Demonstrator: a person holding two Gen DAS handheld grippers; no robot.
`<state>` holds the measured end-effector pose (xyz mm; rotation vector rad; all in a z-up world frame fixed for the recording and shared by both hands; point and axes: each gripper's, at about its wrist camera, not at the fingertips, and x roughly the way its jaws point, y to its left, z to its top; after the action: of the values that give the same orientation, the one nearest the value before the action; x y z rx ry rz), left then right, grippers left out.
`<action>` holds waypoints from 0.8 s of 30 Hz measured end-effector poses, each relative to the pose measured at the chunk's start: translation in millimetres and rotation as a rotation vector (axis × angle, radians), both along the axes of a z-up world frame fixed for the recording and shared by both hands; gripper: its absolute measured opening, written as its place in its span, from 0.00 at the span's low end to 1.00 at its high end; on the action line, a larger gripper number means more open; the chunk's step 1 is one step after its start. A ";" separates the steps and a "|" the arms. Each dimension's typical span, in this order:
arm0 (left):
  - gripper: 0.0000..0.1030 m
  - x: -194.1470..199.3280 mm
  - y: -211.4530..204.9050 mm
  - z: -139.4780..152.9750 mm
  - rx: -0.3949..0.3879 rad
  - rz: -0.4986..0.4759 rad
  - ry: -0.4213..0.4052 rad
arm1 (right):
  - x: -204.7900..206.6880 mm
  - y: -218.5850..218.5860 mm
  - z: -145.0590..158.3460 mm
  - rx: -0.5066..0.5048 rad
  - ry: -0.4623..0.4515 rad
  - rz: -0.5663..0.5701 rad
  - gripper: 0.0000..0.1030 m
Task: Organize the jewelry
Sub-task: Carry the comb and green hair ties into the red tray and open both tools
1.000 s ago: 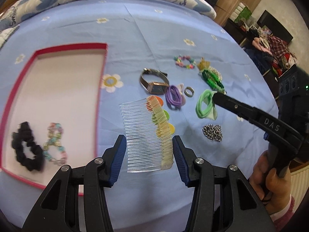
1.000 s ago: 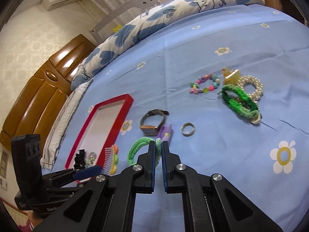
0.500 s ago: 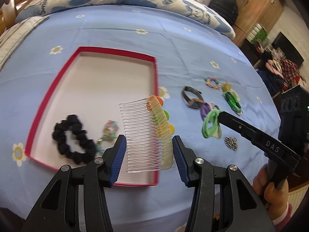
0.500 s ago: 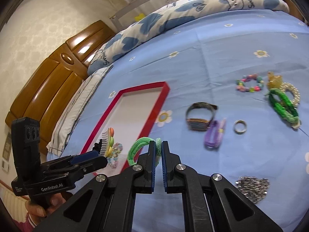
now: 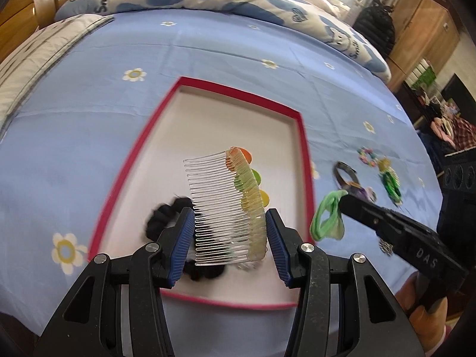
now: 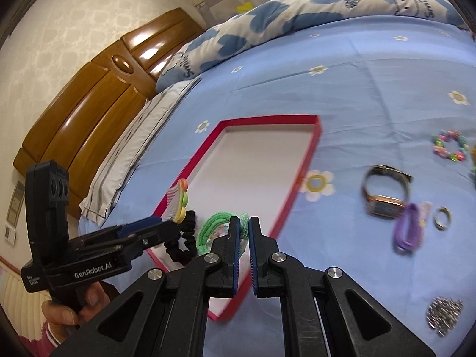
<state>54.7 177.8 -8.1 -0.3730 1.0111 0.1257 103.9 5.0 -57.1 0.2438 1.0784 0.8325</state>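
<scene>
Two grips | left gripper (image 5: 229,239) clamps comb (image 5: 227,205), spine upright, teeth left (now over tray (image 5: 300,136)) | right gripper (image 6: 244,250) pinches green hair tie (image 6: 212,227)

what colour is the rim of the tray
Red rim, white inside; clearest in the left wrist view.

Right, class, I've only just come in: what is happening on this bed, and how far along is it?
A person is sorting jewelry into a red-rimmed tray on a blue bedspread. The left gripper holds a clear hair comb above the tray, where a black scrunchie already lies. The right gripper is shut on a green hair tie near the tray's edge. A watch, a purple hair tie, a ring and a beaded bracelet wait on the bedspread.
</scene>
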 end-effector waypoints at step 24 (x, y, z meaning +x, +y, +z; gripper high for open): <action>0.47 39.9 39.1 -54.2 0.016 0.037 0.134 | 30.6 75.6 -49.7 -0.177 0.036 0.128 0.10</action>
<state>94.7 217.0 -62.3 -0.3729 1.1354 0.1937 134.5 80.7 -106.8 0.0413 1.2037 0.8431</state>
